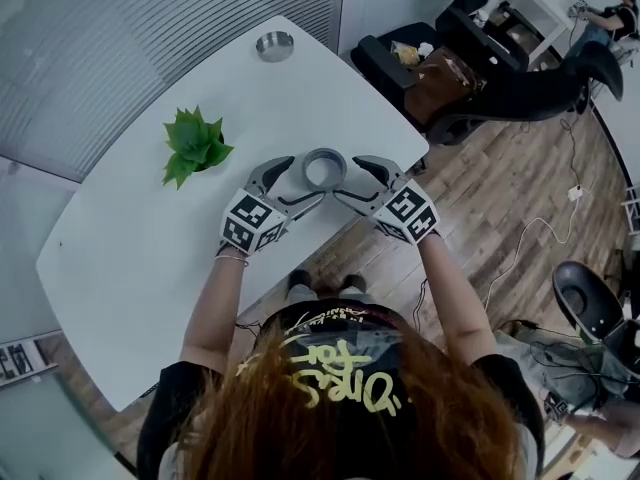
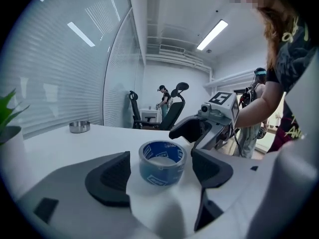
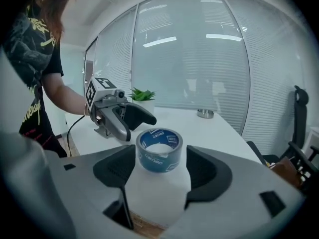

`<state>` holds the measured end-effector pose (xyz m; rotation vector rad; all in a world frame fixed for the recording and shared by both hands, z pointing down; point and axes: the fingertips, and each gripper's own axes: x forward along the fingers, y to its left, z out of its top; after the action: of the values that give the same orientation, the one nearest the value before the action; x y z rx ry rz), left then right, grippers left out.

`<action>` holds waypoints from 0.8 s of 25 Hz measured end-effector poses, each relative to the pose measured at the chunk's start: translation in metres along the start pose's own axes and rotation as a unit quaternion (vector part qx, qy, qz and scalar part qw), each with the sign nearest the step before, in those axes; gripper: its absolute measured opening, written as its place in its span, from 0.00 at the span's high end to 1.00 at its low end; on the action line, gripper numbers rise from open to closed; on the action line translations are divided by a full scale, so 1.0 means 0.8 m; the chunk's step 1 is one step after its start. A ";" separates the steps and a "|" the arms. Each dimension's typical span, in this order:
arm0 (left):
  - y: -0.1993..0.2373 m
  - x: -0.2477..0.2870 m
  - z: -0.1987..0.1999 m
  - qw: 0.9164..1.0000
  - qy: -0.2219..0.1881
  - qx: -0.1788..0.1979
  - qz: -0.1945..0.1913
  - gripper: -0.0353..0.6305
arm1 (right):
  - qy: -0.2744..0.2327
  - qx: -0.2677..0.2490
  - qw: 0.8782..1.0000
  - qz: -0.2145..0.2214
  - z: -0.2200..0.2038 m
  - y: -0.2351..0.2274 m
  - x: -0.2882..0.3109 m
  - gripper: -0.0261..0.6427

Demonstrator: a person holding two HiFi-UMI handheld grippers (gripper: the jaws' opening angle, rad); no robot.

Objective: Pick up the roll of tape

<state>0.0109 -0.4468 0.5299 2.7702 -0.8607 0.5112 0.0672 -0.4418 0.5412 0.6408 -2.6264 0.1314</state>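
Lying flat mid-frame, the roll of tape sits midway between left gripper and right gripper, both wide open.

The blue roll of tape lies flat near the table edge.

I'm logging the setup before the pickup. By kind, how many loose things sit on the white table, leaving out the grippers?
Roll of blue tape: 1
Potted plant: 1
Small metal dish: 1
Total: 3
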 end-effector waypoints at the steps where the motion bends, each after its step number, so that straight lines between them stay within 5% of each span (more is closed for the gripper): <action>1: 0.003 0.004 -0.004 1.000 0.008 0.006 0.001 0.37 | 0.007 -0.004 1.000 0.005 -0.003 0.000 0.005 0.51; 8: 0.000 0.022 -0.020 0.998 0.055 0.035 -0.024 0.38 | 0.068 -0.018 0.997 0.024 -0.027 0.003 0.027 0.51; 20: 0.000 0.030 -0.023 0.996 0.068 0.049 -0.035 0.43 | 0.038 -0.020 0.999 0.030 -0.019 -0.003 0.027 0.51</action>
<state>0.0244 -0.4540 0.5559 2.8019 -0.7238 0.7372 0.0570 -0.4498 0.5640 0.5326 -2.5690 0.1199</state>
